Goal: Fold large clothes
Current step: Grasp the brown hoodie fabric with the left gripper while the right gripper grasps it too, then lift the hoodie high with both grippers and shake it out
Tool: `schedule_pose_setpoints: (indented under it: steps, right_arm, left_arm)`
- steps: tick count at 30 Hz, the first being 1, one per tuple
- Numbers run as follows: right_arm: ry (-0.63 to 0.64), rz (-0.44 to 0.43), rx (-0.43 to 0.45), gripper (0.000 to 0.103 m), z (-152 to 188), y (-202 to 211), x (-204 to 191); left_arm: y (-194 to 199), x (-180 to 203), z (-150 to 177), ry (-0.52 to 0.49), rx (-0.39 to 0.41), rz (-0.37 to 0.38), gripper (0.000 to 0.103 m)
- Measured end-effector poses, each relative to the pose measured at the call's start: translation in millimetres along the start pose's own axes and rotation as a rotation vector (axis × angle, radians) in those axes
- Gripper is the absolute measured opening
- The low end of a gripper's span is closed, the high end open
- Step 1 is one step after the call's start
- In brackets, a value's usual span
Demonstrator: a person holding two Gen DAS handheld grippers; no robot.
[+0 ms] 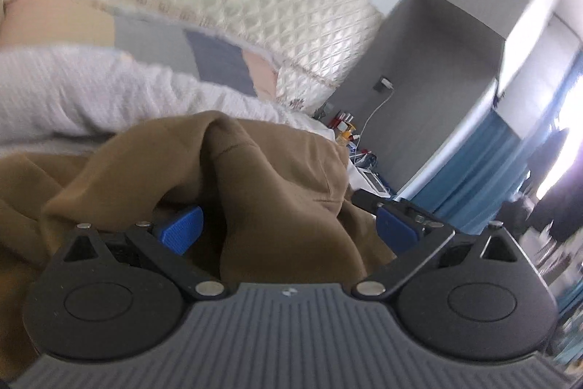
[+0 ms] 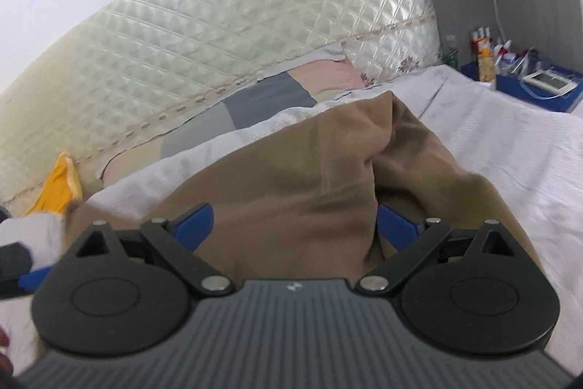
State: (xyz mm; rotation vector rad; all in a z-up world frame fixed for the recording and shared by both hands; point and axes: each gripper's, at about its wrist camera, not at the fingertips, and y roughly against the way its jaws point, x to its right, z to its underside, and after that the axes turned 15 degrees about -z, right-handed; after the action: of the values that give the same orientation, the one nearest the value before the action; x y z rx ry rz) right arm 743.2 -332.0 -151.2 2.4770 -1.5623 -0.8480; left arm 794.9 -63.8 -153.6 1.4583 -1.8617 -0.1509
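A large brown garment (image 1: 277, 170) lies bunched on a white bedspread (image 1: 73, 90). My left gripper (image 1: 288, 228) is open, and a raised fold of the brown cloth stands between its blue pads (image 1: 182, 228). In the right wrist view the same brown garment (image 2: 309, 177) lies on the white bedspread (image 2: 510, 148). My right gripper (image 2: 295, 228) is open, with a thick fold of the cloth between its blue pads (image 2: 195, 225). The fingertips of both grippers are partly hidden by cloth.
A quilted cream headboard (image 2: 218, 42) stands behind the bed, with patchwork pillows (image 2: 262, 101) below it. A yellow cloth (image 2: 60, 185) lies at the left. A blue bedside box (image 2: 539, 86) with bottles is at the right. Blue curtains (image 1: 473, 170) hang by a bright window.
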Motion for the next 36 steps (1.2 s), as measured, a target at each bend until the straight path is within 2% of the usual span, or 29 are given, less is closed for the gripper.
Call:
schedule_pose_setpoints:
  steps: [3, 6, 8, 9, 11, 12, 13, 14, 16, 17, 22, 26, 30, 36]
  right_arm:
    - [-0.050, 0.017, -0.002, 0.098, -11, -31, 25]
    - [-0.151, -0.010, -0.041, 0.098, -12, -61, 52]
    - [-0.211, -0.051, -0.107, 0.089, -9, -81, 65]
    - [-0.230, -0.056, -0.126, 0.084, -8, -87, 68]
    - [-0.234, -0.064, -0.126, 0.085, -9, -88, 67]
    - [-0.231, -0.068, -0.124, 0.083, -9, -86, 66]
    - [-0.232, -0.069, -0.123, 0.076, -9, -85, 64]
    - [-0.233, -0.079, -0.127, 0.071, -9, -82, 60]
    - [-0.196, -0.080, -0.147, 0.051, -17, -81, 57]
    - [-0.160, -0.082, -0.150, 0.047, -19, -76, 48]
    - [-0.072, -0.126, -0.083, 0.036, -34, -38, 10]
    - [-0.019, -0.177, -0.022, 0.035, -47, 5, -34]
    - [0.013, -0.232, 0.031, 0.035, -60, 55, -82]
    - [0.071, -0.320, 0.105, 0.030, -61, 149, -160]
  left_arm:
    - [-33, -8, -16, 0.094, -0.081, 0.012, 0.102]
    - [-47, -15, -28, 0.162, -0.103, 0.034, 0.102]
    - [-56, -22, -30, 0.201, -0.106, 0.031, 0.101]
    - [-59, -24, -30, 0.220, -0.115, 0.017, 0.096]
    - [-64, -22, -32, 0.221, -0.135, -0.024, 0.086]
    - [-66, -21, -34, 0.218, -0.140, -0.042, 0.076]
    - [-67, -20, -35, 0.214, -0.147, -0.068, 0.062]
    - [-67, -19, -35, 0.207, -0.152, -0.097, 0.055]
    - [-65, -19, -36, 0.184, -0.167, -0.128, 0.032]
    - [-60, -15, -38, 0.165, -0.161, -0.147, 0.030]
    - [-12, -5, -41, 0.125, -0.097, -0.152, 0.021]
    - [46, 2, -44, 0.115, -0.040, -0.120, 0.019]
    - [112, 15, -41, 0.115, 0.009, -0.077, 0.018]
    - [242, 52, -30, 0.085, 0.174, -0.043, 0.017]
